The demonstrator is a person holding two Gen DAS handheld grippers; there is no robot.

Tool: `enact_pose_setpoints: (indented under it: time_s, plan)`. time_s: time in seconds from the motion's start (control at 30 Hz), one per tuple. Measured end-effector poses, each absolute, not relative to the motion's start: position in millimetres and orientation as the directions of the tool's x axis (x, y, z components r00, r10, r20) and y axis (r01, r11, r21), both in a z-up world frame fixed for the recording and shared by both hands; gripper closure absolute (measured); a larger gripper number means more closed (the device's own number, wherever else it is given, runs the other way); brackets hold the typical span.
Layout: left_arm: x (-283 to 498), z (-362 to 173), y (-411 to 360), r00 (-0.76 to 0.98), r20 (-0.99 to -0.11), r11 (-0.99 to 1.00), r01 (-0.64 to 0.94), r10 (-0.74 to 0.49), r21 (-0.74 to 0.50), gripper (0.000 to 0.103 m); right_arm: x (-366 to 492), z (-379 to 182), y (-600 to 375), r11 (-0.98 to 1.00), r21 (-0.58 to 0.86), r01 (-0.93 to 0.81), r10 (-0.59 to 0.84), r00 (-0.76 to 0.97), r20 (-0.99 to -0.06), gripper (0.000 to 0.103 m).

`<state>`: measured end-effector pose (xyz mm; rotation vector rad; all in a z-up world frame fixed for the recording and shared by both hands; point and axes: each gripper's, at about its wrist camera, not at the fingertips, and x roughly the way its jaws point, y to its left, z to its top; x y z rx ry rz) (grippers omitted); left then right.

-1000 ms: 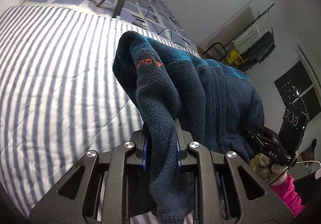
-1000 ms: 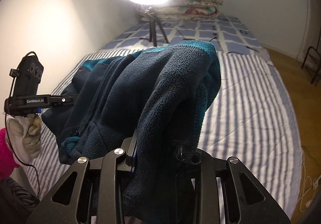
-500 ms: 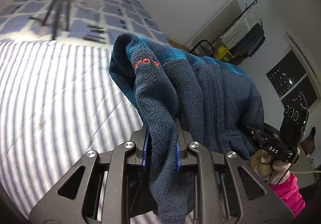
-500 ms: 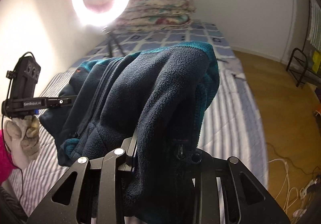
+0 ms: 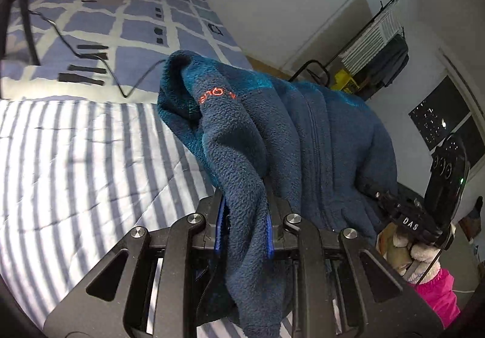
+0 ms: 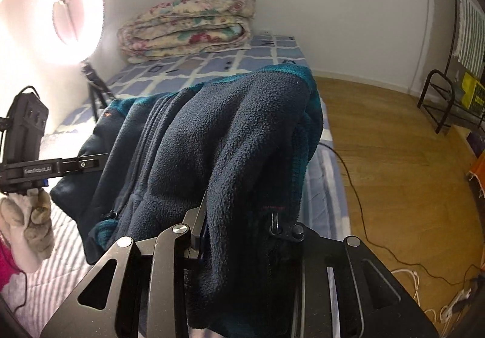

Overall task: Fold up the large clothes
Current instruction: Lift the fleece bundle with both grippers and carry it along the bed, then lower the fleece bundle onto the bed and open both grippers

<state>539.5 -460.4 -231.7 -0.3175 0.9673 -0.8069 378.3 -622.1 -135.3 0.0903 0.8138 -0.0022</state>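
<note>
- Though clamped as a second ago, carried sideways along the bed: striped blue-and-white quilted cover (image 5: 75,162) giving way in view to blue checked sheet (image 5: 136,25); ring light (image 6: 77,15) slid to the left edge of the right wrist view, wooden floor (image 6: 394,156) now filling its right side.
- Dark navy fleece jacket with teal collar trim (image 5: 303,138), raised off the bed, slung between the two tools; same bunched drape as before.
- Left gripper (image 5: 247,225): pressed onto a thick fold of fleece, blue pads showing either side of the cloth, loose end hanging below.
- Right gripper (image 6: 239,235): pinching another bunch of the same jacket, fabric spilling over and hiding the pads.
- Long axis running from one gripper across to the other; zip line (image 6: 151,132) lying along the slope; collar end with orange embroidered lettering (image 5: 216,94) pointing away toward the folded floral quilt (image 6: 188,25).
- Fleece nubbly, soft, deeply creased; gripper frames matt black, angular, studded with round silver bolts.
- Pale fuzzy-gloved hand (image 6: 30,225) and pink sleeve (image 5: 436,292) at the frame edges.
</note>
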Motion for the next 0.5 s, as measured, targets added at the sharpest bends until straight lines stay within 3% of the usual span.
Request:
enact_pose_setpoints:
  time_s: [0.17, 0.27, 0.37, 0.4, 0.43, 0.5]
  plan:
    - [552, -257, -476, 0.318, -0.626, 0.697, 0.432, -0.712, -0.573, 0.084, 391, -154, -645, 0.996, 0.079, 0.047, 0.026, 0.678, -0.734, 0.076]
    - [559, -271, -471, 0.322, -0.650, 0.721, 0.392, -0.689, -0.571, 0.081, 397, -174, -656, 0.996, 0.047, 0.079, -0.015, 0.649, -0.761, 0.070]
    - [562, -280, -463, 0.323, -0.675, 0.745, 0.370, -0.663, -0.555, 0.059, 400, -191, -675, 0.986, 0.085, 0.140, -0.018, 0.608, -0.793, 0.060]
    - [563, -283, -460, 0.326, -0.678, 0.750, 0.364, -0.659, -0.553, 0.053, 398, -192, -681, 0.982, 0.103, 0.160, -0.016, 0.609, -0.793, 0.050]
    - [562, -284, -457, 0.322, -0.678, 0.748, 0.357, -0.661, -0.560, 0.050, 393, -191, -685, 0.976, 0.109, 0.188, -0.030, 0.614, -0.789, 0.043]
    - [561, -285, -452, 0.318, -0.675, 0.744, 0.350, -0.666, -0.569, 0.050, 389, -190, -689, 0.973, 0.089, 0.211, -0.060, 0.609, -0.791, 0.041]
